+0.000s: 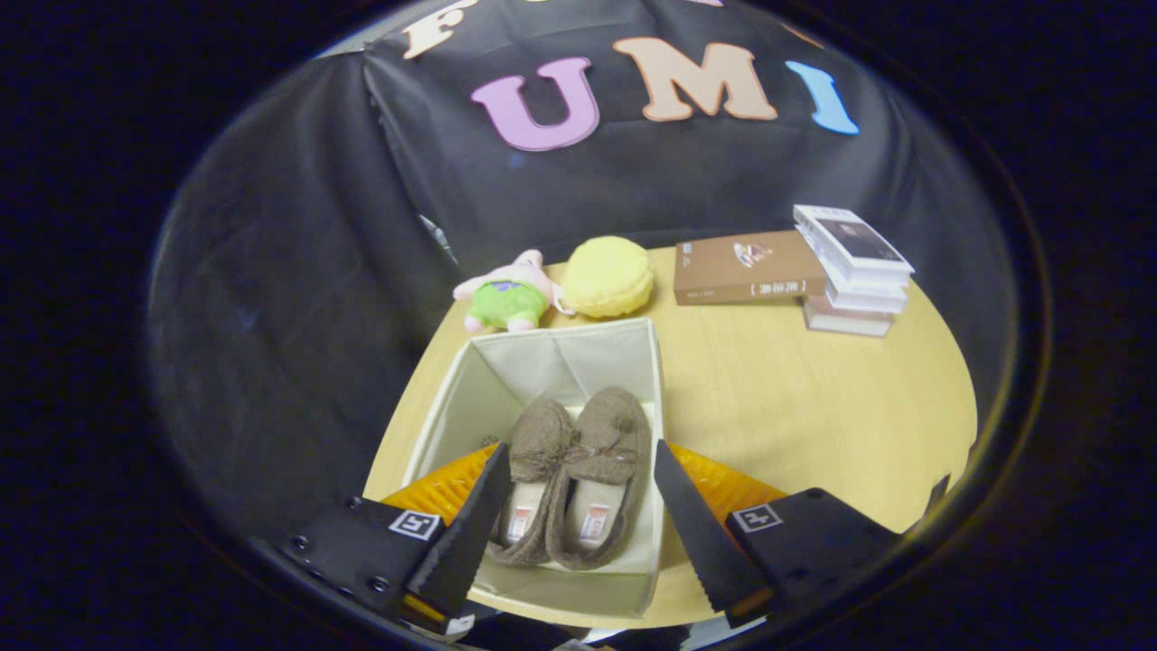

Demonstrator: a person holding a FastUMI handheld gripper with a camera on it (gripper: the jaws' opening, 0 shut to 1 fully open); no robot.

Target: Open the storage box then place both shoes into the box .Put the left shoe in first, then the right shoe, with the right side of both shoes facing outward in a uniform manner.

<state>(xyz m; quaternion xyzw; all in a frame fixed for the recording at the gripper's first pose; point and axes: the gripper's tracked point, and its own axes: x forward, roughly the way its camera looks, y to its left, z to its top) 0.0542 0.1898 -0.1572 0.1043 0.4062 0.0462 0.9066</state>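
I judge the task almost finished, since both shoes (568,470) lie side by side inside the open storage box (470,389) on the table (795,407), and my gripper (578,515) hangs above them, fingers spread and empty.

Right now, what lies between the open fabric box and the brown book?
In the gripper view, bare wooden tabletop lies between the cream fabric storage box and the flat brown book.

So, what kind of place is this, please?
Probably a staged recording booth, not a real home: black cloth wall behind a wooden table, with a storage box holding two slippers. The gripper hangs open above them.
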